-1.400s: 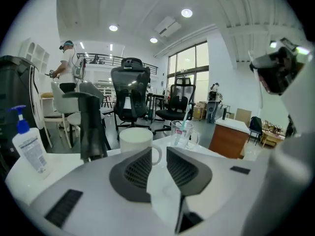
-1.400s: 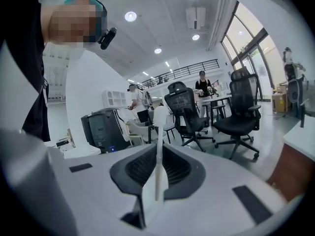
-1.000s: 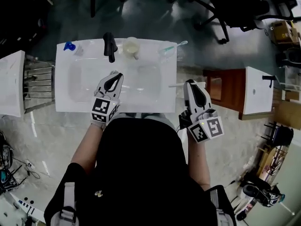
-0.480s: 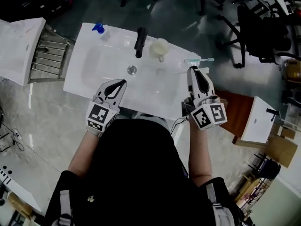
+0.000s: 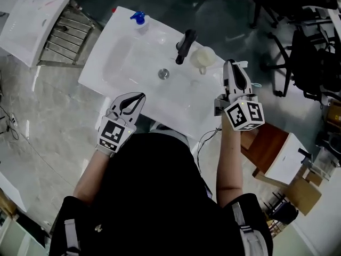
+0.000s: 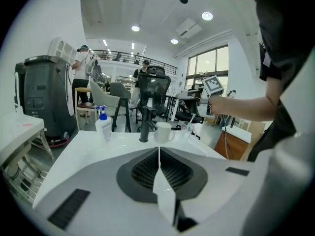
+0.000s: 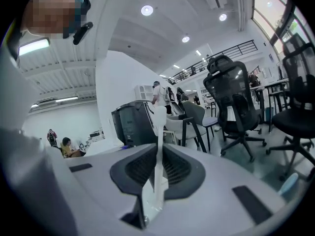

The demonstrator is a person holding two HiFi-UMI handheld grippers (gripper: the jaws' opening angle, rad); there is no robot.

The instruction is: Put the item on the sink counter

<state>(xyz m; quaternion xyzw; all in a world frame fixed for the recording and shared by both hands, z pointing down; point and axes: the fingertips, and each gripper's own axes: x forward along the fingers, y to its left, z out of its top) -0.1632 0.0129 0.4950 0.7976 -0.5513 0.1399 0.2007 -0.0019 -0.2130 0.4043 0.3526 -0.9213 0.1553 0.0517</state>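
1. Right gripper (image 5: 230, 64): the jaws are clamping a thin white stick (image 7: 158, 127), which is jutting past the tips.
2. The stick is hovering over the right end of the sink counter (image 5: 122, 41), beside the mug (image 5: 203, 57).
3. Left gripper (image 5: 141, 95): closed and empty.
4. Change: a second ago the right gripper was off the counter's side and is now reaching in over it.

Pale marbled floor tiles (image 5: 48, 100) fill the head view's left. Black office chairs (image 5: 314, 57) crowd its upper right, and a slatted metal rack (image 5: 69, 28) sits upper left. In the left gripper view, round ceiling lights (image 6: 207, 16) glow above tall windows (image 6: 197, 68) at centre right.
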